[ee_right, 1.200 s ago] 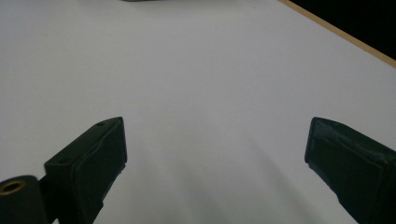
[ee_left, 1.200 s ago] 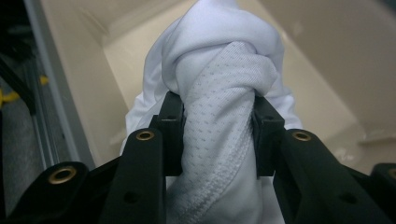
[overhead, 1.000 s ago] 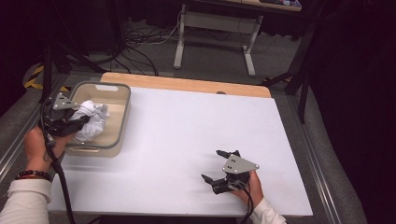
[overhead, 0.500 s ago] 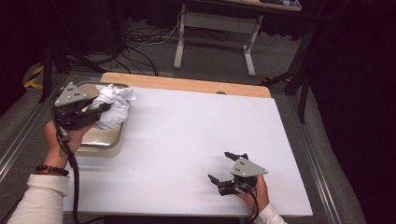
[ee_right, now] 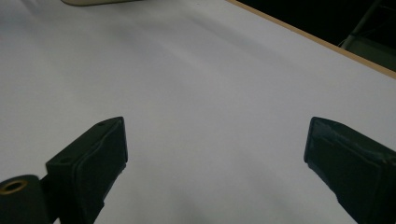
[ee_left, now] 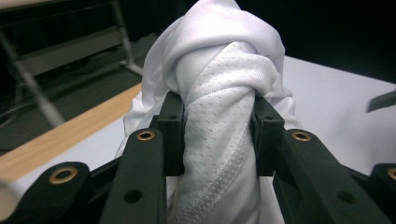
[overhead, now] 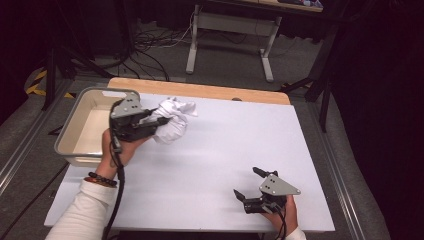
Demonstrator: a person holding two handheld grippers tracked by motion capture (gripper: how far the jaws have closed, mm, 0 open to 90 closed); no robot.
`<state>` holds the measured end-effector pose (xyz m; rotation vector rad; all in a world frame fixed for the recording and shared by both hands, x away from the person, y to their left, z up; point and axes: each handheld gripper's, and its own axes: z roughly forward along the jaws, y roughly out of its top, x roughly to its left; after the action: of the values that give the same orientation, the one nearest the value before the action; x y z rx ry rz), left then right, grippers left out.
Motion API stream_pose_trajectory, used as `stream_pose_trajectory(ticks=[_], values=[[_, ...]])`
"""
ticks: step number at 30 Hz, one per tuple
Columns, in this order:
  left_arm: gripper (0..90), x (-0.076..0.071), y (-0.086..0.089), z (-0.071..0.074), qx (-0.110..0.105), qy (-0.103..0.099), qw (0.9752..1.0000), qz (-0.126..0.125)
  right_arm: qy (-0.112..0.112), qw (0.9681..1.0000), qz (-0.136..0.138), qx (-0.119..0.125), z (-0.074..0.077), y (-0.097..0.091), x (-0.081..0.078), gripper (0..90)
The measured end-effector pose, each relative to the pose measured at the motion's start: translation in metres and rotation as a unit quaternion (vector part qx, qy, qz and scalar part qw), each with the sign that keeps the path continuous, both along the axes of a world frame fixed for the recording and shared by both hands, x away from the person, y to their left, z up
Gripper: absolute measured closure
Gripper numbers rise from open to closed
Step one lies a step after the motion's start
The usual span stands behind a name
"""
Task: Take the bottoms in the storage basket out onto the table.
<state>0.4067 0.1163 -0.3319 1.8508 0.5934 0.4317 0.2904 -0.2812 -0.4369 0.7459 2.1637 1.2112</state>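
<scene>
A bunched white cloth (overhead: 172, 120) hangs over the table's left part, just right of the beige bin (overhead: 75, 150). My left gripper (overhead: 159, 120) is shut on it; in the left gripper view the two black pads squeeze a twisted, mesh-textured fold of the white cloth (ee_left: 219, 121). Near the table's front right, my right gripper (overhead: 248, 184) rests low over the white tabletop (overhead: 220, 150), open, with nothing between its fingers (ee_right: 91, 158).
The beige bin stands at the table's left edge. A wooden strip (overhead: 200, 91) runs along the table's far edge. Behind the table are a desk frame (overhead: 227, 35) and cables on the floor. Metal rails (overhead: 345, 175) flank the table.
My left gripper has lifted the white cloth out of the beige bin and carried it right, over the tabletop. My right gripper has drifted slightly right and nearer the front edge.
</scene>
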Motion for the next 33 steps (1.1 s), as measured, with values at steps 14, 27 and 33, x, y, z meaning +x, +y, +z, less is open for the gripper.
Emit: stream_pose_trajectory(ticks=[14, 27, 33], values=[[47.1, -0.004, -0.085, -0.074, 0.044, 0.037, 0.995, -0.081, 0.006, 0.9997, -0.024, -0.004, -0.004, -0.01, -0.007, 7.2], [29.7, -0.043, -0.037, -0.079, 0.085, -0.027, 0.9946, -0.054, 0.019, 0.999, -0.005, 0.04, 0.015, 0.002, 0.013, 24.6], [26.9, -0.041, -0.036, -0.119, 0.123, 0.031, 0.9899, -0.064, 0.041, 0.998, 0.038, 0.03, 0.031, 0.044, 0.056, 23.1]])
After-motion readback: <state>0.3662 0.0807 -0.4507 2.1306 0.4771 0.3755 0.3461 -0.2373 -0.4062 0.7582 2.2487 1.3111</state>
